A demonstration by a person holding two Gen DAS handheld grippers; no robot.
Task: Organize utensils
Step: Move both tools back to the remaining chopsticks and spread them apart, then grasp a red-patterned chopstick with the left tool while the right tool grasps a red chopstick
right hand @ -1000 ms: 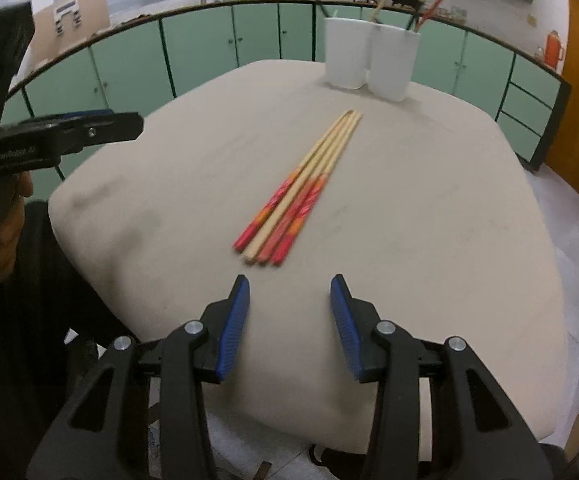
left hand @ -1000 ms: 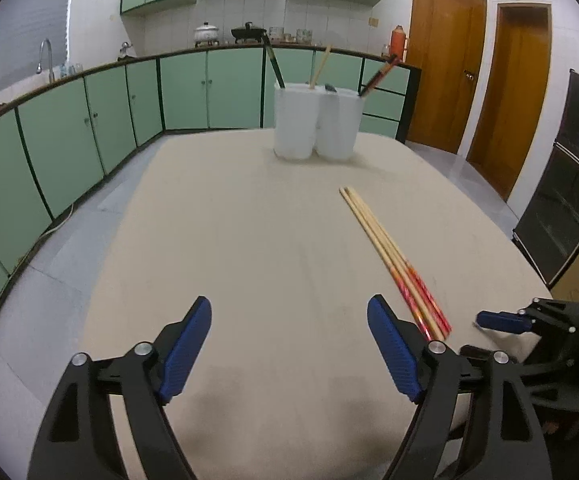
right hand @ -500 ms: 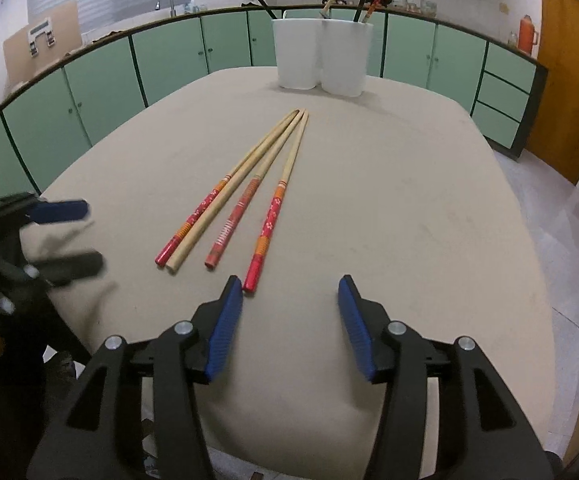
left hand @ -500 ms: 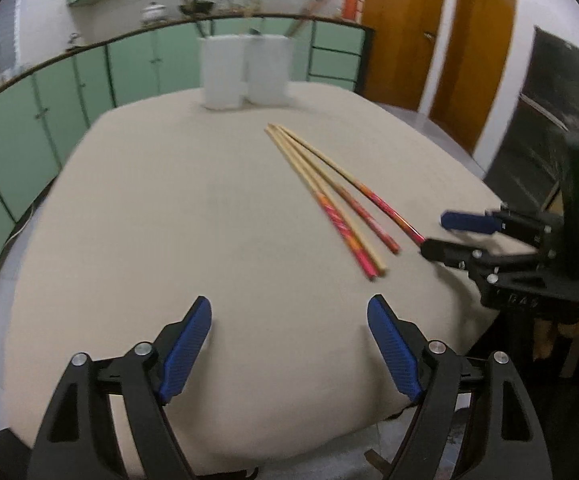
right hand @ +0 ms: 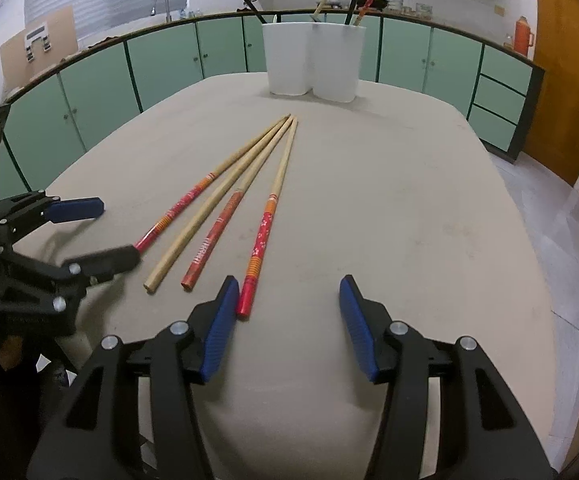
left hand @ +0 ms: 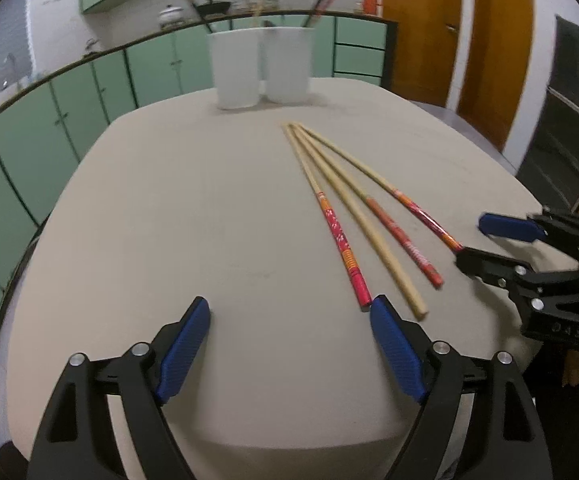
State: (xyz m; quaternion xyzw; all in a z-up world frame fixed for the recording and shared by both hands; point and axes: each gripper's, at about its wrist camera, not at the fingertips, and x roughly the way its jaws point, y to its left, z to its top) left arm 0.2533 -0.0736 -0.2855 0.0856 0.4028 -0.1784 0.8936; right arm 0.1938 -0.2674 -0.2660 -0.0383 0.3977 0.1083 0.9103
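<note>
I see four chopsticks (right hand: 225,216) loose mid-table (right hand: 409,208), fanned toward my near edge; none binned yet. Two white holders (right hand: 313,60) at far edge already hold some. L gripper (left hand: 289,332) spread wide, empty; R gripper (right hand: 287,304) part-spread, empty, jaws beside nearest stick. Path looks clear.

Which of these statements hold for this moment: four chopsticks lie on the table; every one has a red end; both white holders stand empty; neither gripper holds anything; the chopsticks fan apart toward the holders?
1. Four long wooden chopsticks lie on the beige table. True.
2. Every one has a red end. False: one plain wooden chopstick has no red.
3. Both white cylindrical holders stand empty. False: utensils stick out of them.
4. Neither the left gripper nor the right gripper holds anything. True.
5. The chopsticks fan apart toward the holders. False: they converge there and spread toward the grippers.
</note>
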